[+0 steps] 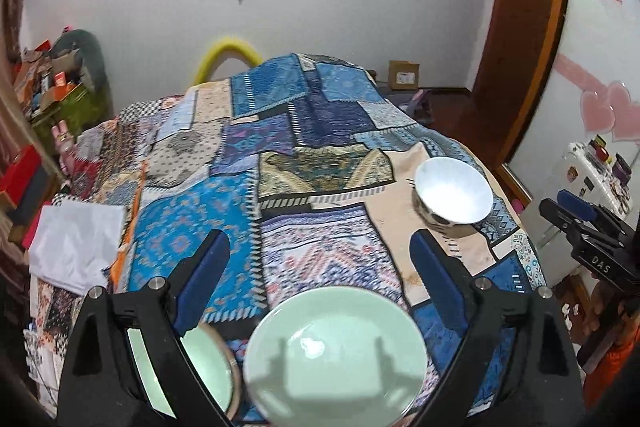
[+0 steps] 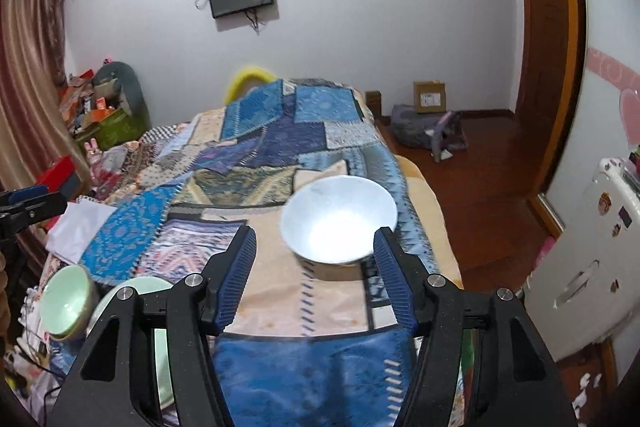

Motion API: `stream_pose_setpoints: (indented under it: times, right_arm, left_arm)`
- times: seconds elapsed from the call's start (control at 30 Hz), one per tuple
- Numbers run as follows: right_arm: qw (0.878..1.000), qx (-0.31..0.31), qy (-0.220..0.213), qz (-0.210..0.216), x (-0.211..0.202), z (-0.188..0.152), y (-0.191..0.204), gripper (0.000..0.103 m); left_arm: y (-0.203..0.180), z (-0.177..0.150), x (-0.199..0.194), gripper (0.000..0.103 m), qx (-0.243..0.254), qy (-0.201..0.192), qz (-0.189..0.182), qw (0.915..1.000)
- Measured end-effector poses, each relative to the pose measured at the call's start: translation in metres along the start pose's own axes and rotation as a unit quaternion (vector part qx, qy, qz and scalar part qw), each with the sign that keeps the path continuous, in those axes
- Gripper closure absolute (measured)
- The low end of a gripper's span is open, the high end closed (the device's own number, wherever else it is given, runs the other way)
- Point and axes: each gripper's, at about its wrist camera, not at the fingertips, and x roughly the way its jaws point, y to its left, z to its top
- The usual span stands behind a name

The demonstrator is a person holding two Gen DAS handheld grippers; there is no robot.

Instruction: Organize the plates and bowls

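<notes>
**Bowls and plate laid out on patchwork bedspread as both grippers hang open above**

A pale green plate lies flat and mouth-up on the near end of a bed covered by a blue-and-cream patchwork bedspread. It is glossy, round and shallow, with the shadow of gripper fingers falling across its well. Being round, it has no long axis to speak of; its open face points straight up. Just beside it to the left stands a pale green bowl with a brownish rim, upright, mostly hidden behind a finger in the left wrist view and seen more clearly at the lower left of the right wrist view.

Well apart from these, toward the right edge of the bed, a white bowl sits upright on a cream patch. Its inside is plain and brightly lit; its outer wall carries dark markings. Its mouth also faces up.

The left gripper hangs over the green plate with its blue-padded jaws spread wide, nothing between them. The right gripper hangs short of the white bowl, jaws apart and empty; its right finger overlaps the bowl's rim in the picture, though whether it touches cannot be told.

A folded white cloth lies at the bed's left side.
</notes>
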Motion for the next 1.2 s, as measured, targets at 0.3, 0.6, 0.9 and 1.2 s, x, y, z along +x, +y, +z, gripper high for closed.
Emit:
stream_pose_setpoints:
  times: [0.3,0.6,0.9,1.2]
  right_arm:
    - [0.999,0.015,0.033,-0.023,0.053,0.000,-0.039,0.057]
    - [0.996,0.041,0.076,-0.011,0.109,-0.005,-0.070,0.074]
    - [0.992,0.069,0.106,0.019,0.147,-0.007,-0.086,0.085]
    - [0.992,0.030,0.114,0.037,0.141,-0.014,-0.074,0.086]
  left_arm:
    - [-0.041,0.013,0.074,0.011,0.021,0.040,-0.039,0.9982]
    - [-0.059,0.011,0.147,0.011,0.023,0.087,-0.055,0.9945]
    - [-0.074,0.003,0.192,0.016,0.029,0.126,-0.081,0.9883]
    - [-0.083,0.003,0.204,0.023,0.028,0.134,-0.090,0.9864]
